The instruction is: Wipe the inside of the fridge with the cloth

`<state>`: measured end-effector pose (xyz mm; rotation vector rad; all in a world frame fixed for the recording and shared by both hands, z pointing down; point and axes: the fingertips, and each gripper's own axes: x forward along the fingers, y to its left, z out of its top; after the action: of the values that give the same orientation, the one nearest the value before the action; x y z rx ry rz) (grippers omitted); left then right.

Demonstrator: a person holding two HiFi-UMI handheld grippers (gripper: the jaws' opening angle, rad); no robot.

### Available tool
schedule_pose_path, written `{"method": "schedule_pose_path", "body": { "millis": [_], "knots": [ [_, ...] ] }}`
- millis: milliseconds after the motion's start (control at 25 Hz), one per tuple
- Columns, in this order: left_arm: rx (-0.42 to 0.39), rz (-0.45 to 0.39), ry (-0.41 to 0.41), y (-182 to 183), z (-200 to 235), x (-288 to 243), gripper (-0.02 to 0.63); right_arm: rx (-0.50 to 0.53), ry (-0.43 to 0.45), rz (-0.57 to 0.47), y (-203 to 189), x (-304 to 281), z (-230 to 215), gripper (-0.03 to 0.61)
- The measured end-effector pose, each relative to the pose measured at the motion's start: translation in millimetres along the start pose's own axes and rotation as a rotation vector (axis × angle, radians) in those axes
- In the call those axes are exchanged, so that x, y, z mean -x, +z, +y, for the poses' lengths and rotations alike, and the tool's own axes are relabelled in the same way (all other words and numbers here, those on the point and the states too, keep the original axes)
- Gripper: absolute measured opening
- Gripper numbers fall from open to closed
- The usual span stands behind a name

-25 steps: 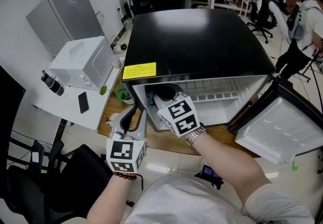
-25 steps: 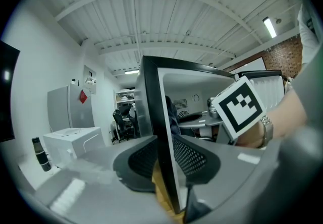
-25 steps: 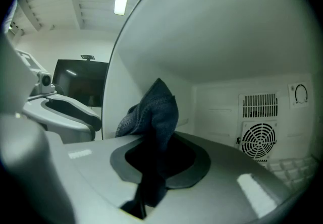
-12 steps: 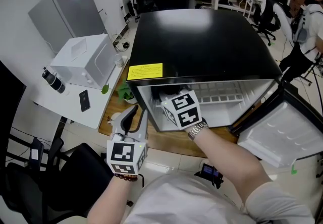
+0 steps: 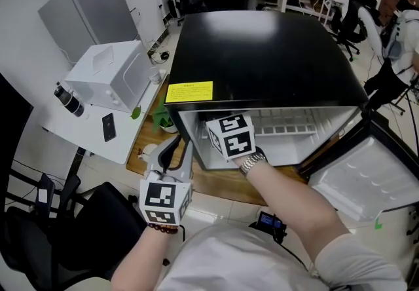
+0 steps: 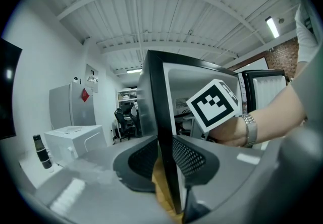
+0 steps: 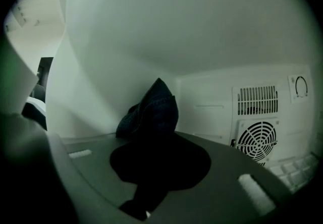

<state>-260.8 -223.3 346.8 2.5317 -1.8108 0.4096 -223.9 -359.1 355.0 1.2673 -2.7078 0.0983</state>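
Nearest, low centre of the left gripper view: left claw (image 6: pixel 165 143), outside the fridge (image 5: pixel 262 54) at its front left corner. Its jaws have just been closing. The front edge of the side wall (image 6: pixel 157 97) stands upright between them, and the pads appear to sit against both its faces. This reads as a steadying hold, not wiping.

Next in: right claw (image 7: pixel 154 140), reached through the open front. In the head view only its marker cube (image 5: pixel 230 137) shows, at frame centre; the jaws are hidden under the fridge top. In the right gripper view the jaws are pinched on the cloth (image 7: pixel 151 109), which is dark blue and bunched.

The cloth stands up and ahead of the jaw tips at frame centre, long axis near upright. Directly behind it is the white inner left wall (image 7: pixel 96 66). The cloth looks close to that wall; contact can't be confirmed from this angle.

Farther, right of frame: back wall (image 7: pixel 212 99) with the fan grille (image 7: pixel 256 140). The corner seam runs just right of the cloth's tip.

Judgement: wiping is in hand on the inner left wall, near the back corner. That surface lies straight ahead of the right claw, so the next stroke likely needs a push forward to press the cloth, then a slide along the wall. Only the right hand reaches the inside. The door (image 5: pixel 366 172) is swung wide at the right of the head view.
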Motion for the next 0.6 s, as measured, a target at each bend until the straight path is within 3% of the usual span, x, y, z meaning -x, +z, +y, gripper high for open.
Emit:
{"method": "schedule_pose_path", "body": {
  "millis": [600],
  "knots": [
    [0.014, 0.008, 0.023, 2, -1, 0, 0.080, 0.055, -0.092, 0.048, 4, -15, -15, 0.055]
  ]
}}
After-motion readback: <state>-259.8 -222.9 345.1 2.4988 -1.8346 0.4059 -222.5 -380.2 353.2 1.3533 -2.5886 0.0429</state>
